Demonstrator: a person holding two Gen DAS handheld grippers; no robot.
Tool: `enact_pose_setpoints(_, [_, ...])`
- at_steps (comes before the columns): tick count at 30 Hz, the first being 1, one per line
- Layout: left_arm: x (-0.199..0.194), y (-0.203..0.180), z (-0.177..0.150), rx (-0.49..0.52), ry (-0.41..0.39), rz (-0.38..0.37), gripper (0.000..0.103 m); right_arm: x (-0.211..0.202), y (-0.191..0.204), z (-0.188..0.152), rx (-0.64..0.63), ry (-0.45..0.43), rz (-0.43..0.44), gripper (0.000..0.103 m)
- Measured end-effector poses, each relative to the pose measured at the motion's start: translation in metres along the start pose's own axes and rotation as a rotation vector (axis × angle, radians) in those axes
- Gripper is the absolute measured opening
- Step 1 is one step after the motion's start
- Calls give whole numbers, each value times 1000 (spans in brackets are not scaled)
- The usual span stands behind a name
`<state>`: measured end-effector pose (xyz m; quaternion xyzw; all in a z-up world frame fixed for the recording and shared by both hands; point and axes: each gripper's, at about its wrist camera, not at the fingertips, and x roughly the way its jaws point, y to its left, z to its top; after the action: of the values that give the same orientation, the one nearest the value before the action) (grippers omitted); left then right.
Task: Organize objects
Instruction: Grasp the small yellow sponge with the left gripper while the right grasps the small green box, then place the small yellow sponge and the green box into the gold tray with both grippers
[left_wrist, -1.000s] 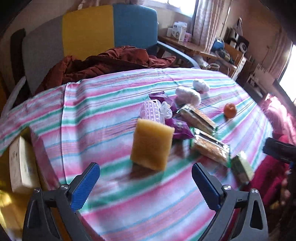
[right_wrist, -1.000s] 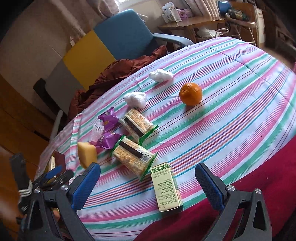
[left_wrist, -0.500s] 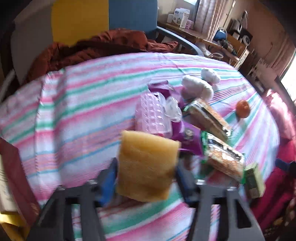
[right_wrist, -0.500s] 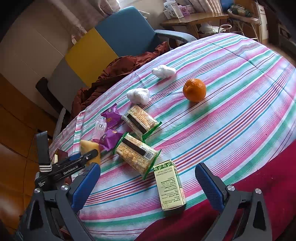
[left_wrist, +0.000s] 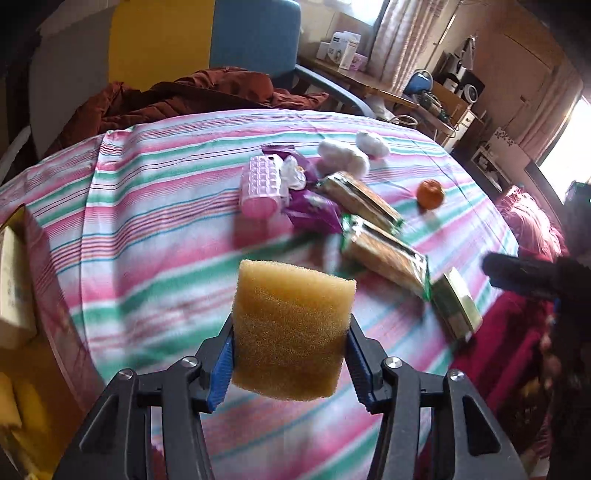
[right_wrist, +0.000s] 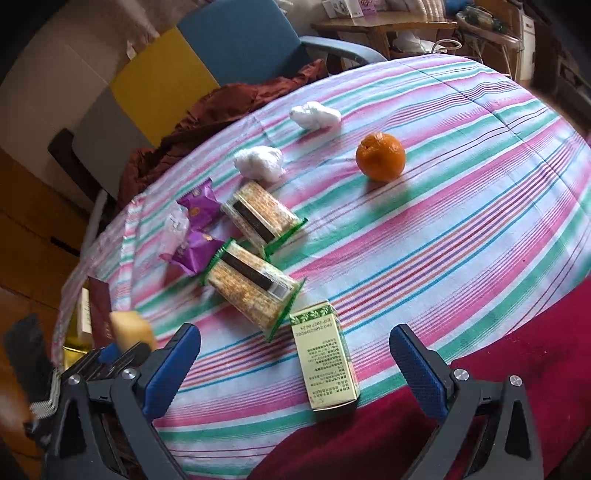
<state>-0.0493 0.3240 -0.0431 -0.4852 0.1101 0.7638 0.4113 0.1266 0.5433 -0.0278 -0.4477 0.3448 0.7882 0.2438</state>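
Left gripper: closed on the sponge; blue pads press both side faces; sponge upright, lifted clear of the cloth, its foam slightly squeezed at the pads.
Right gripper: jaws wide apart, holding nothing; hovers over the near edge of the table, above the green box.
Sponge, right view: seen small at far left, off the table edge, beside a dark red box.
Green box: lies flat at the cloth's near edge, just beside the nearer cracker pack; touching or not, cannot tell.
Cracker packs: two, green-trimmed; the second lies just behind the first.
Purple wrappers: left of the packs, with a clear crumpled bit between them.
Pink roller: on its side, left of the wrappers; left view only.
White wads: one behind the far pack, one farther back.
Orange: alone, well apart to the right of the wads.
Background: chair with a rust garment behind the table.
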Motion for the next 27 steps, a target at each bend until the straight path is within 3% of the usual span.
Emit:
enact_pose_setpoints(4, [-15, 0, -14, -10, -9, -19, 54, 14, 13, -1, -81, 71, -116, 101])
enact_pose_setpoints(6, [-24, 2, -21, -19, -22, -24, 54, 22, 20, -3, -131, 106, -179, 91])
enact_pose_setpoints(8, [-33, 5, -27, -33, -34, -31, 54, 30, 25, -6, -173, 137, -239, 71])
enact_pose_setpoints(12, [-50, 13, -37, -55, -60, -36, 54, 46, 27, -9, -219, 220, -323, 63])
enact_pose_setpoints(14, [-59, 18, -42, -72, -72, -42, 54, 51, 27, -12, -238, 242, -352, 40])
enact_pose_setpoints(17, [-73, 28, -50, -97, -97, -41, 54, 45, 23, -12, -226, 208, -351, 30])
enact_pose_setpoints(27, [-128, 90, -83, -262, -192, 23, 55, -8, 7, -17, -148, 25, -211, 30])
